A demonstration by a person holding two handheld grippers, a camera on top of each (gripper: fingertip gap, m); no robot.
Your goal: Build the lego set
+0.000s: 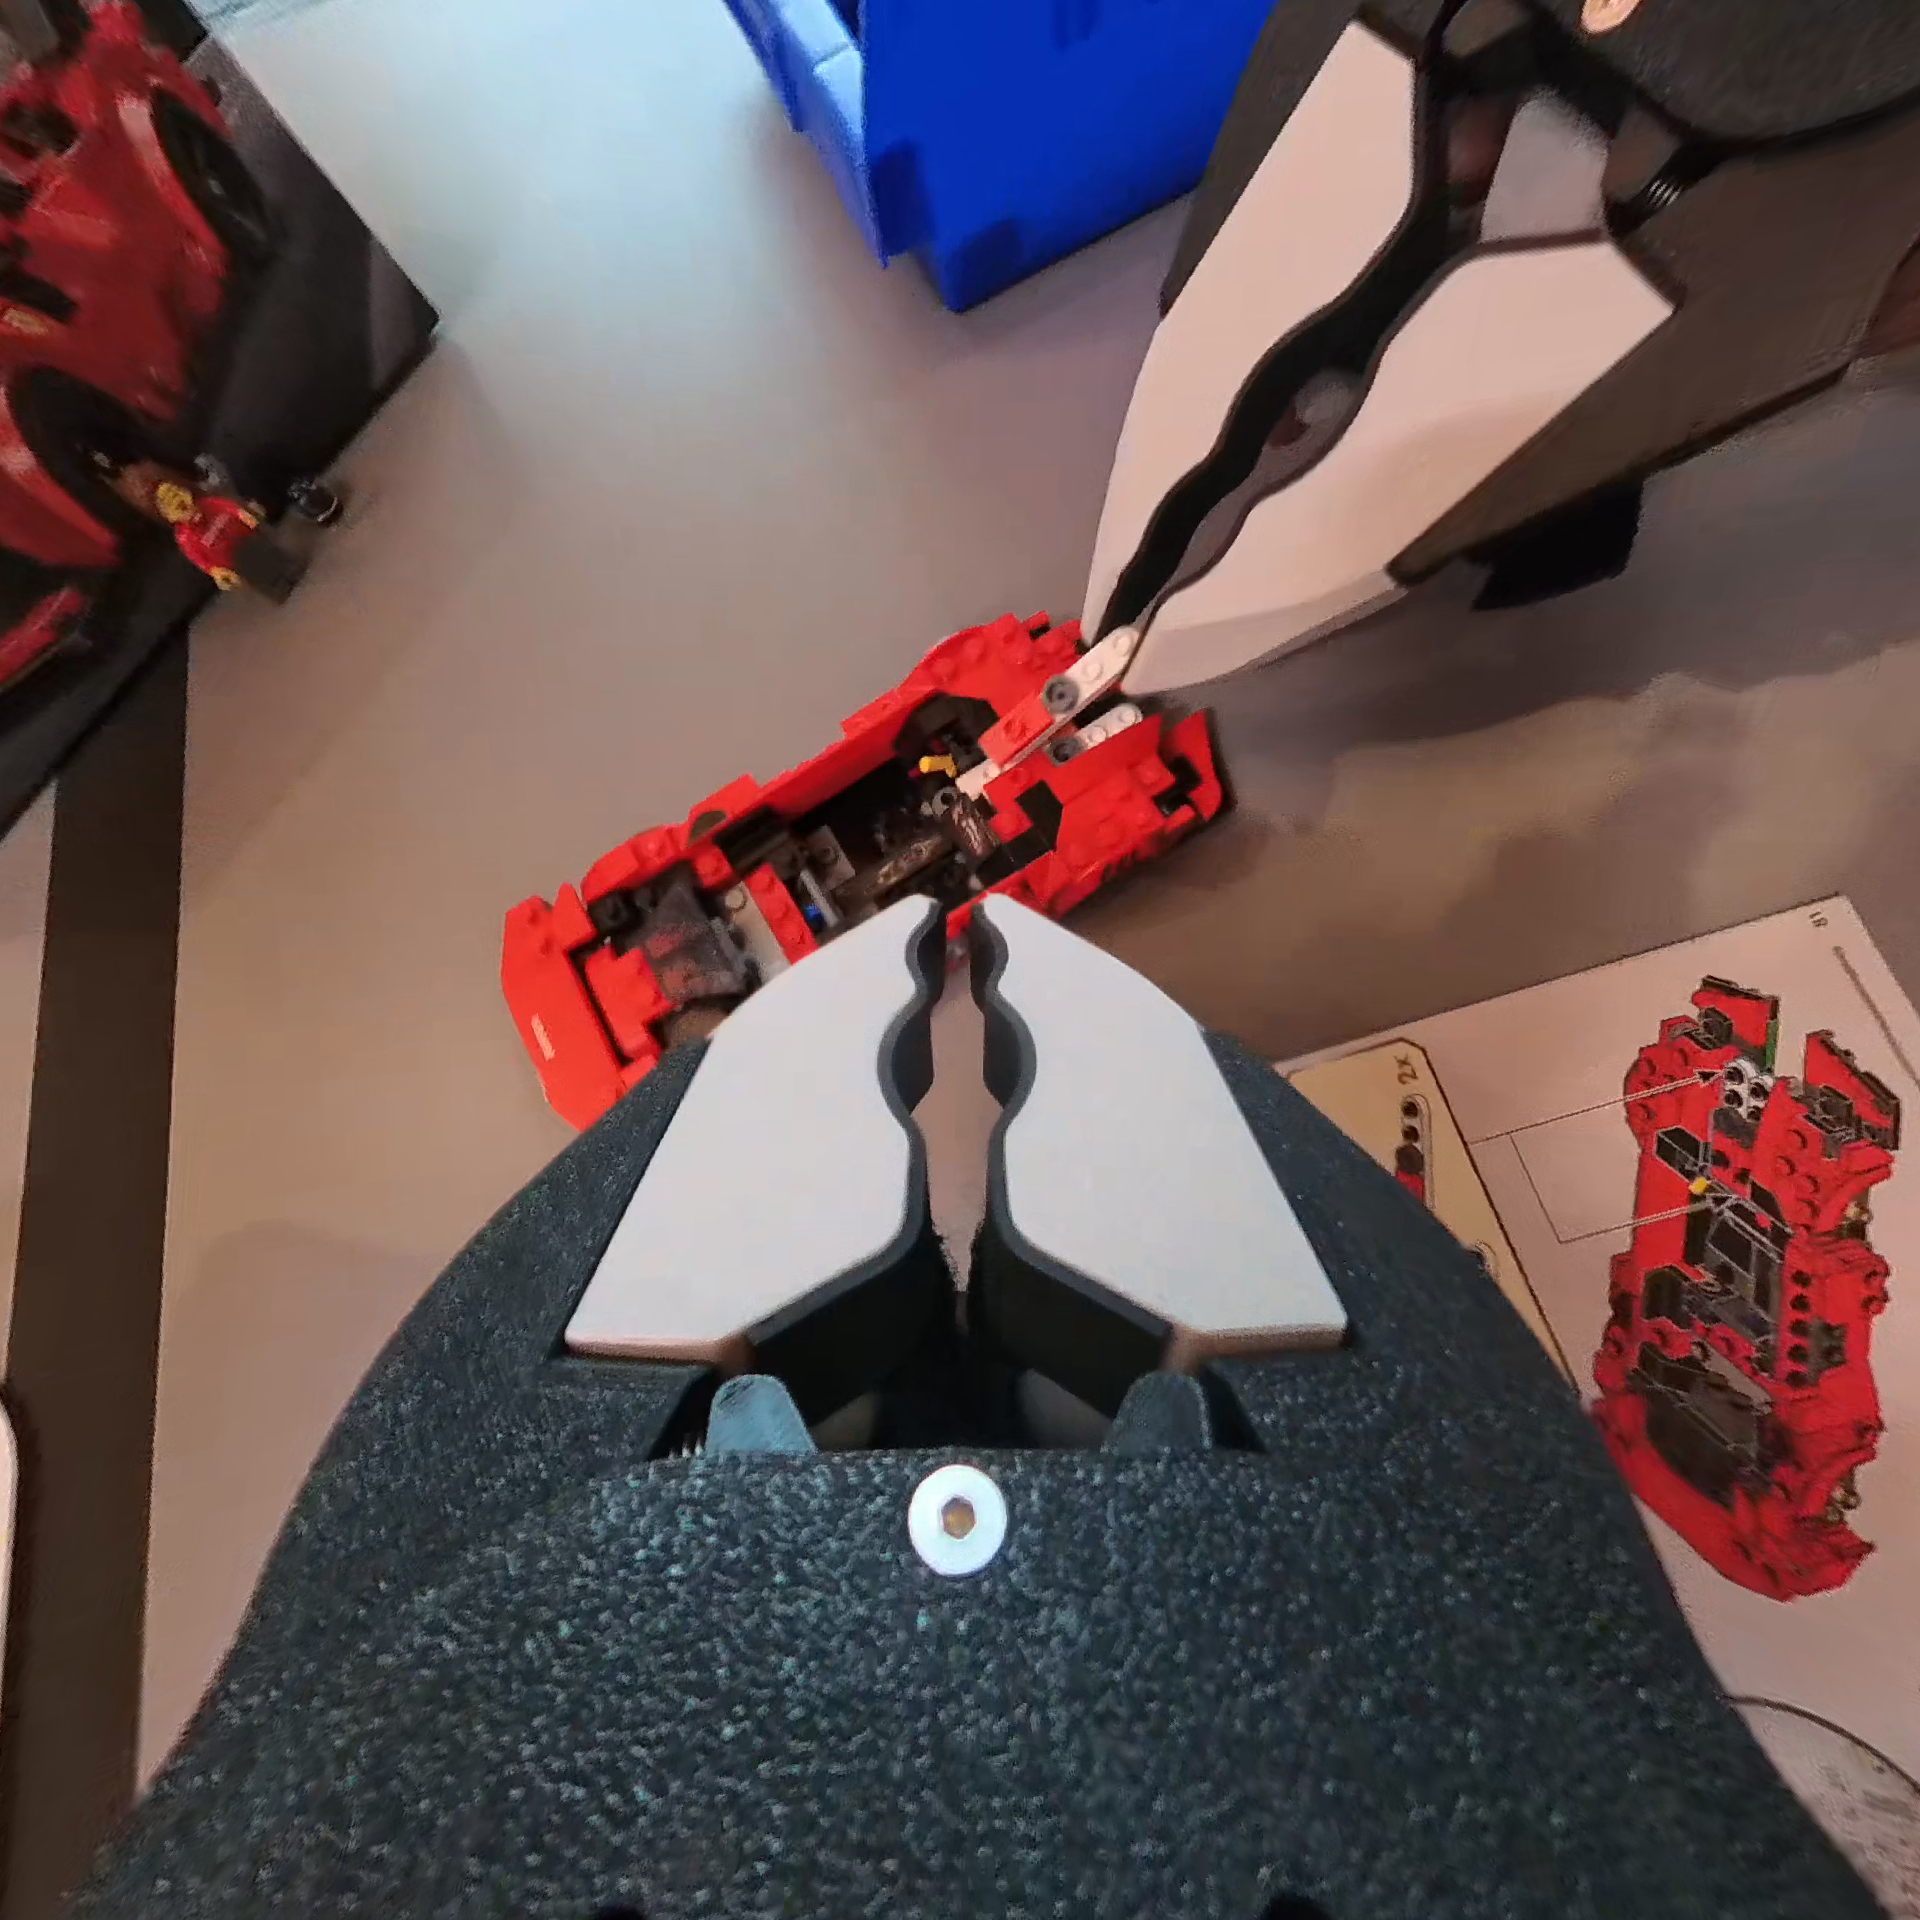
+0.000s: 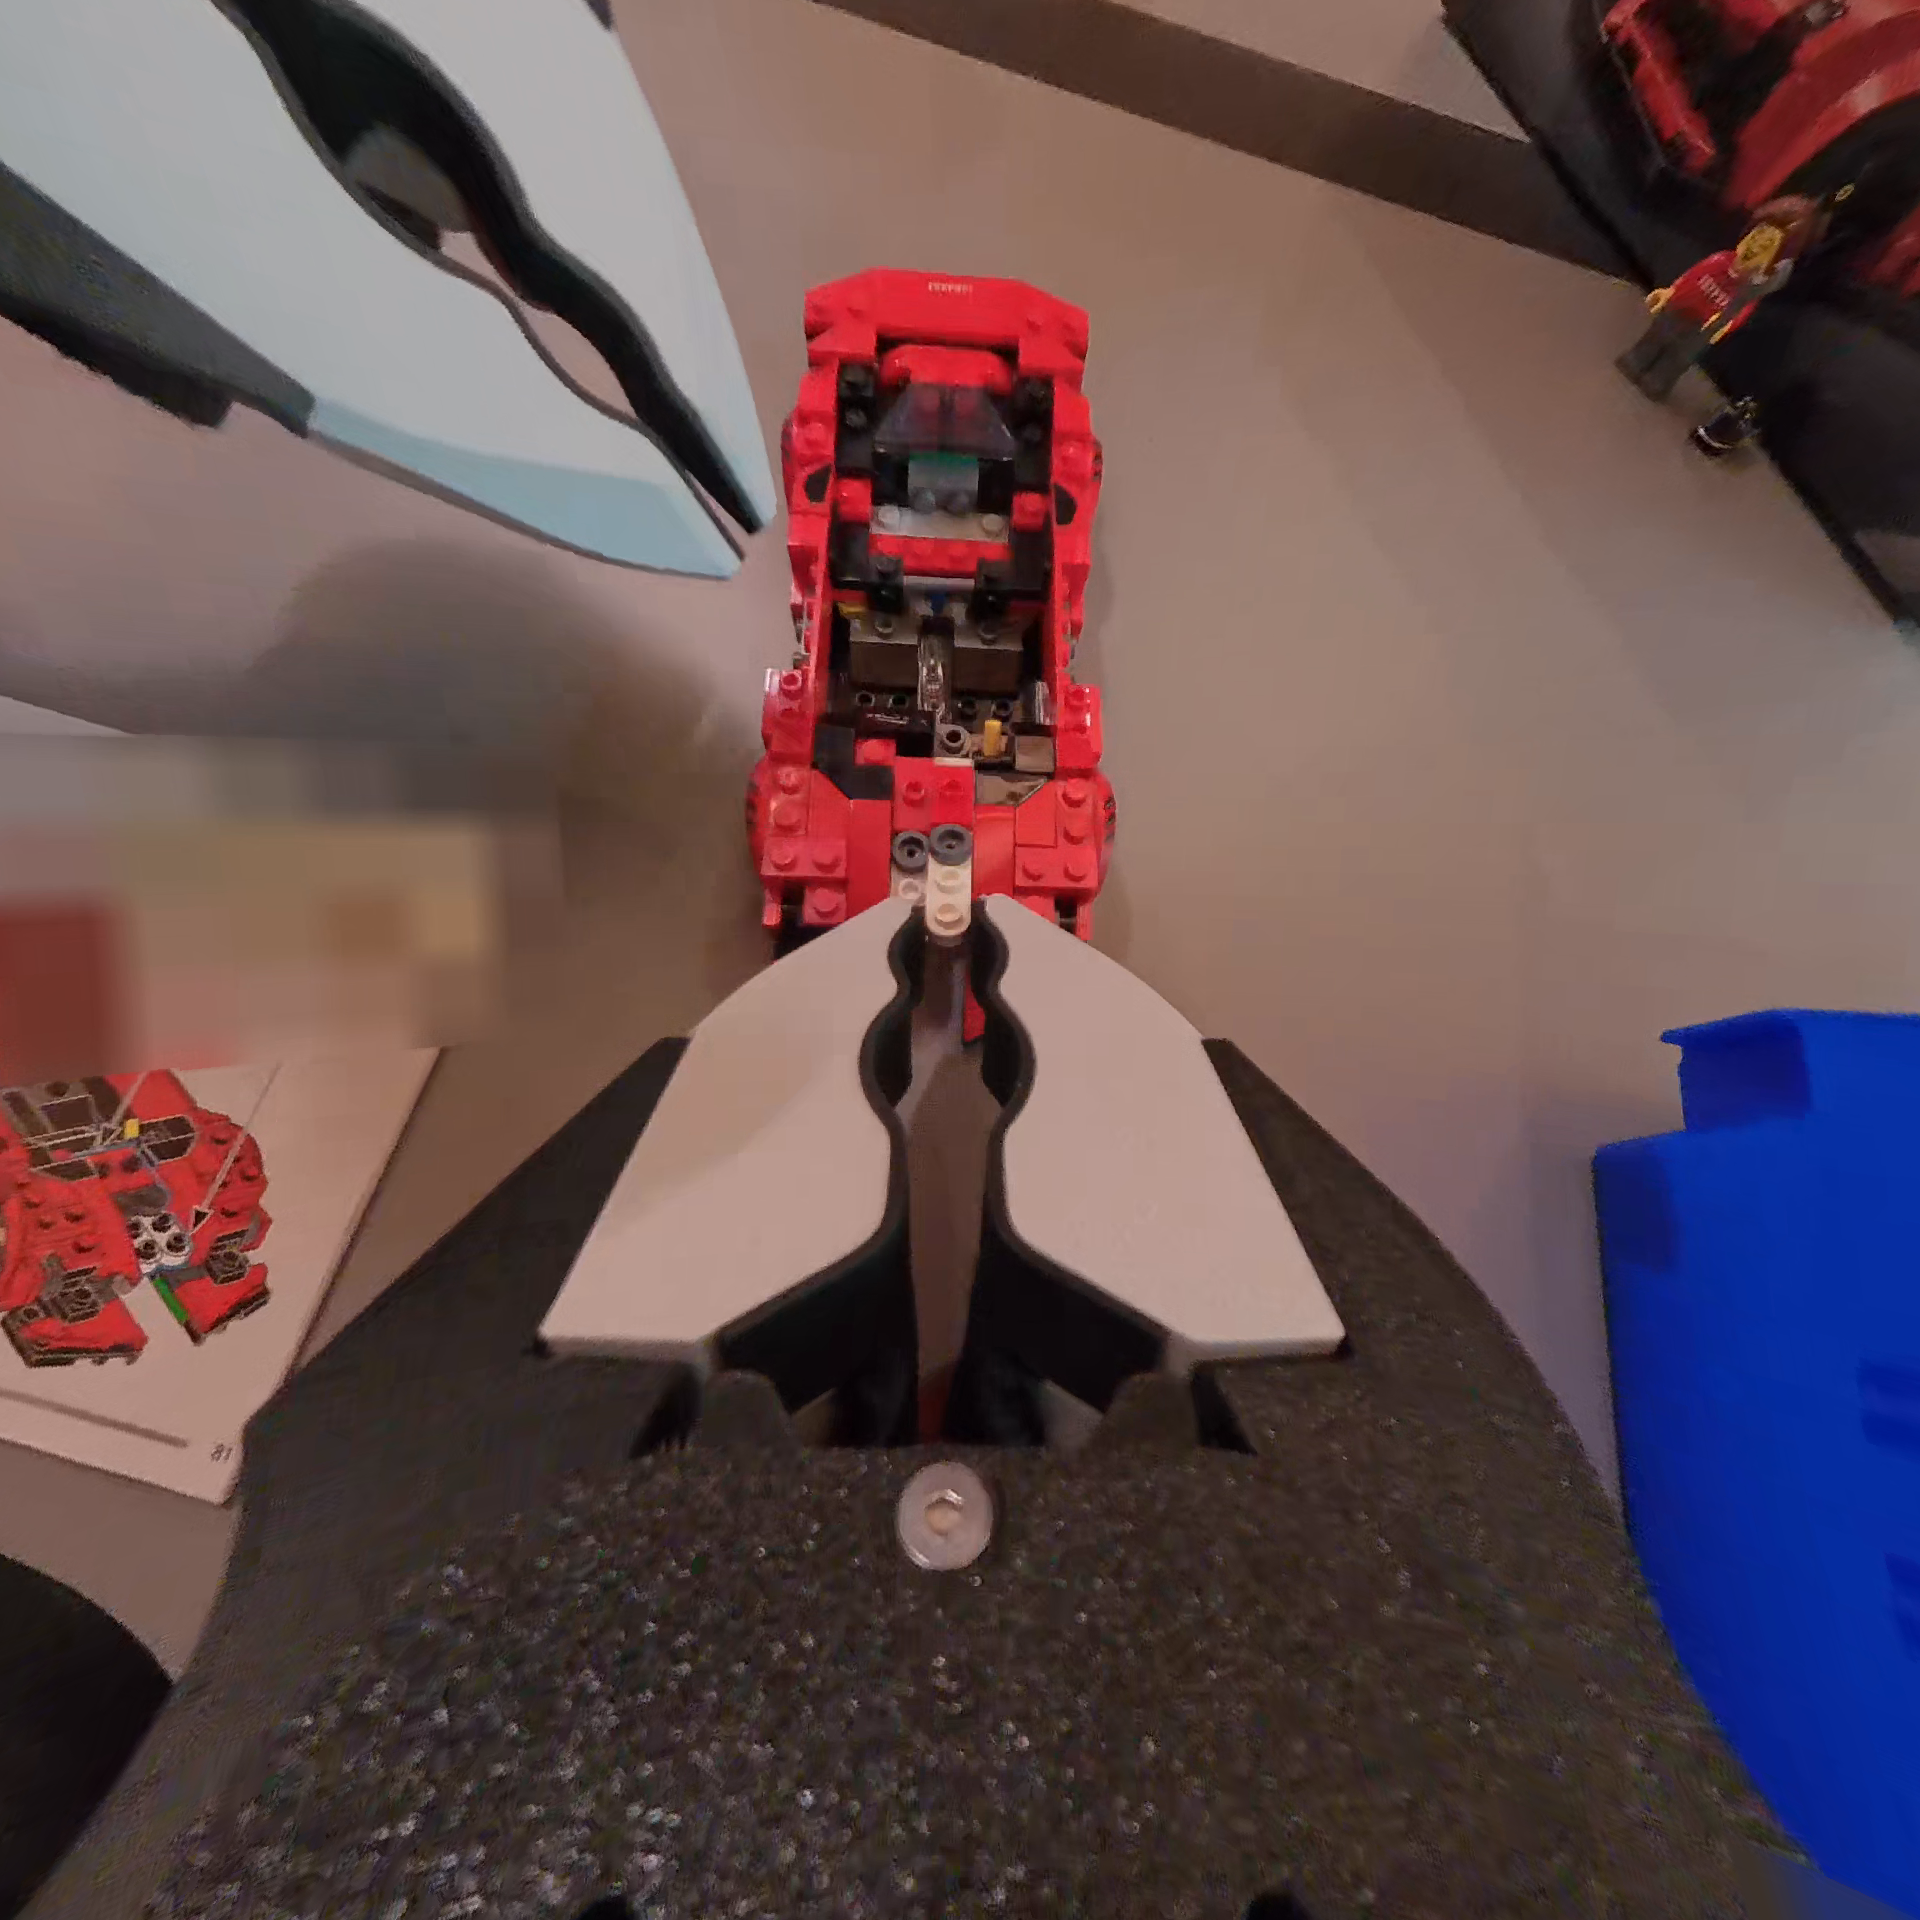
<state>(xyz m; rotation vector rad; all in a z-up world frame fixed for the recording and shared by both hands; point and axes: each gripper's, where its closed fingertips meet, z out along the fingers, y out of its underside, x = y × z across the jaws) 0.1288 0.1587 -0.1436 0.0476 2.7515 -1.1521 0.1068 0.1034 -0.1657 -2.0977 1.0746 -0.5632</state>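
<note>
A part-built red Lego car [image 1: 862, 852] lies on the grey table; it also shows lengthwise in the right wrist view [image 2: 935, 623]. My right gripper [image 2: 945, 920] is shut on a narrow light grey plate [image 2: 948, 883] with a dark grey round stud at its far end. It holds the plate over the near end of the car, beside a matching plate [image 2: 912, 868] on the car. In the left wrist view the right gripper [image 1: 1117, 649] reaches in from the upper right with the plate [image 1: 1101, 660]. My left gripper [image 1: 961, 914] is shut and empty just above the car's side.
An open instruction booklet [image 1: 1662, 1247] lies at the right; it also shows in the right wrist view [image 2: 156, 1247]. A blue bin [image 1: 1018, 135] stands behind the car. The dark set box [image 1: 104, 312] and a minifigure [image 1: 213, 535] are at the far left.
</note>
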